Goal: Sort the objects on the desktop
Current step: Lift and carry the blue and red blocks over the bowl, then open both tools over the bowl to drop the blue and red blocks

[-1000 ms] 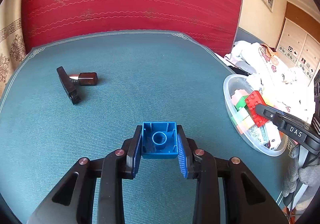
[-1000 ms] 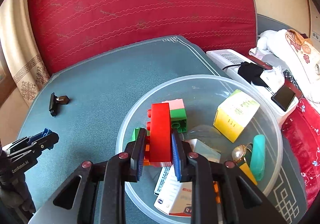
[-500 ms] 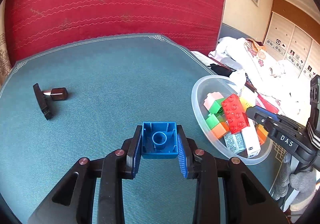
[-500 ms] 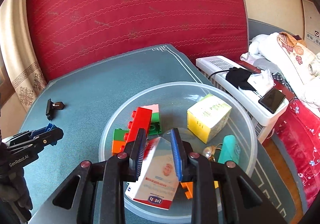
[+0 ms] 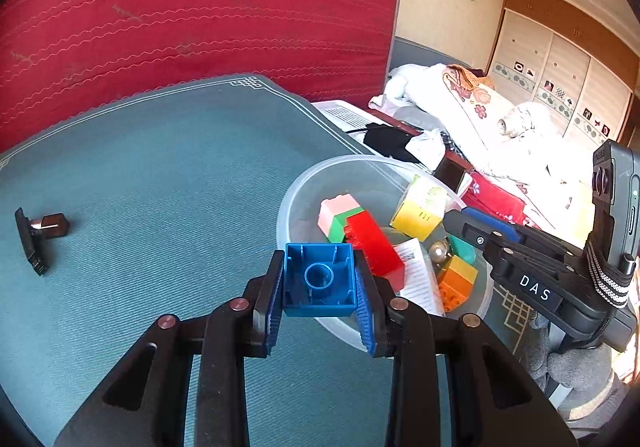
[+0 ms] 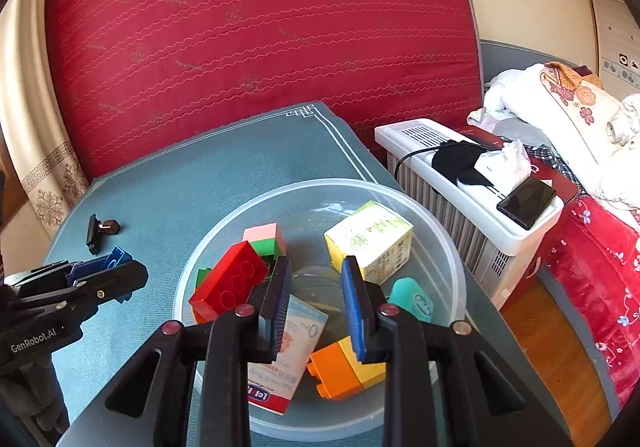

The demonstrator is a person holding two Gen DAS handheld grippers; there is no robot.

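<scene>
Left gripper (image 5: 320, 289) ribbed fingers clamping hollow blue plastic brick (image 5: 319, 279), right gripper (image 6: 316, 297) fingers narrowly parted, empty, above round translucent bowl (image 6: 448, 247) of studded bricks.

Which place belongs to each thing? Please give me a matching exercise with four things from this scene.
Things:
1. blue brick
2. red brick
3. black phone
4. black clip

Places:
A. on the white heater
B. between the left tongs
C. on the teal cloth, outside the bowl
D. in the clear bowl

Pairs: 1-B, 2-D, 3-A, 4-C
</scene>
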